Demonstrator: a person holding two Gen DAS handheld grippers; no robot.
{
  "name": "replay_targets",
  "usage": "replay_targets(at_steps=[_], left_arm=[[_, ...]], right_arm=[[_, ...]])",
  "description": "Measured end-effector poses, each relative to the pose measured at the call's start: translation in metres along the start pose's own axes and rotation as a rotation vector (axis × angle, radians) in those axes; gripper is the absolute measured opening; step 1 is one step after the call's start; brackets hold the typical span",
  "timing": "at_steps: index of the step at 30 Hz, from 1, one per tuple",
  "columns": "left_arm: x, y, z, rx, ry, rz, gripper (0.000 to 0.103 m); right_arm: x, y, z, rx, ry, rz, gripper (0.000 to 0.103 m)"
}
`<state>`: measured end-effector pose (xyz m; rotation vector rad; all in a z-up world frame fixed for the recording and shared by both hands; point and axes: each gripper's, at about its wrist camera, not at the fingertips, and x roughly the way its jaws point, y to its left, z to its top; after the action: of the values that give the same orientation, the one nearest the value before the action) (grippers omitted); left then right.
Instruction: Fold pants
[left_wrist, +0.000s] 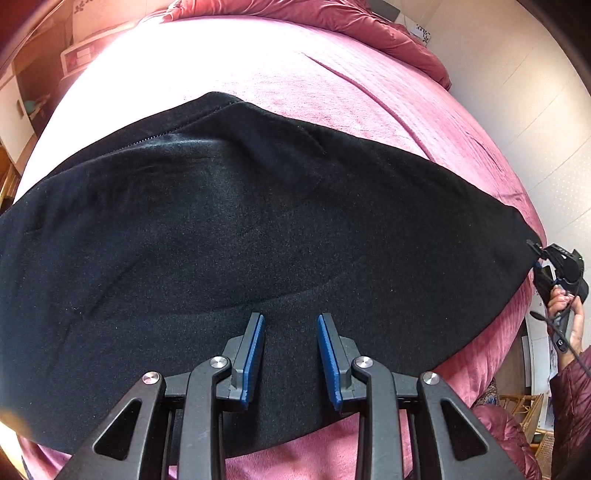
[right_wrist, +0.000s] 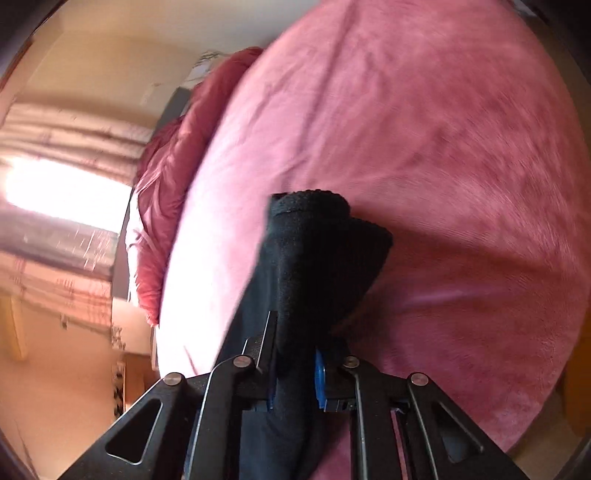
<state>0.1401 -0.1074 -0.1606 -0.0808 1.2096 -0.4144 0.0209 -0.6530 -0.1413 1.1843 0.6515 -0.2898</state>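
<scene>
A pair of black, soft fleece-like pants (left_wrist: 229, 229) was seen spread wide across a bed covered by a pink plush blanket (left_wrist: 369, 96), with a crumpled dark-red quilted duvet (left_wrist: 369, 26) bunched at the bed's far end. In the left wrist view, the left gripper (left_wrist: 291, 354) was held above the near part of the dark cloth, pointing steeply down; its two blue-padded fingers (left_wrist: 255, 354) were parted by a narrow gap, and nothing was pinched between them (the fabric simply lay beneath). At the far right of that same view, the pants were drawn out to a point, and that tip was met by the right gripper (left_wrist: 543, 258), which was gripped by a person's hand (left_wrist: 565, 314) emerging from a dark-red puffy sleeve (left_wrist: 572, 398). In the right wrist view, blurred by movement, a thick bunch of the black cloth (right_wrist: 317, 258) was seen clamped between the right gripper's fingers (right_wrist: 319, 376), rising beyond them in a folded lump with the pink blanket behind it. The jaws there were nearly together, pressed on the fabric. A bright window was visible at the left edge of that view, and a pale wall was shown beyond the bed.
</scene>
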Motion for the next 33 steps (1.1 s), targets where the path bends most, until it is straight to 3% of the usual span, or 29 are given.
replay_targets(at_steps=[6,15,25,33], left_arm=[[-0.004,0.002,-0.004,-0.01,-0.011,0.001,0.03],[-0.018,0.019,-0.012,-0.053,-0.015,-0.043,0.03],[-0.032,0.047,-0.01,-0.12,-0.021,-0.146,0.03],[-0.043,0.064,0.006,-0.179,0.004,-0.302,0.03]], right_arm=[[-0.015,0.062,-0.021,-0.218,0.064,0.064,0.016],[-0.017,0.134,-0.103,-0.481,0.197,0.093,0.015],[0.033,0.178,-0.205,-0.7,0.393,0.022,0.015],[0.08,0.198,-0.288,-0.921,0.521,-0.09,0.015]])
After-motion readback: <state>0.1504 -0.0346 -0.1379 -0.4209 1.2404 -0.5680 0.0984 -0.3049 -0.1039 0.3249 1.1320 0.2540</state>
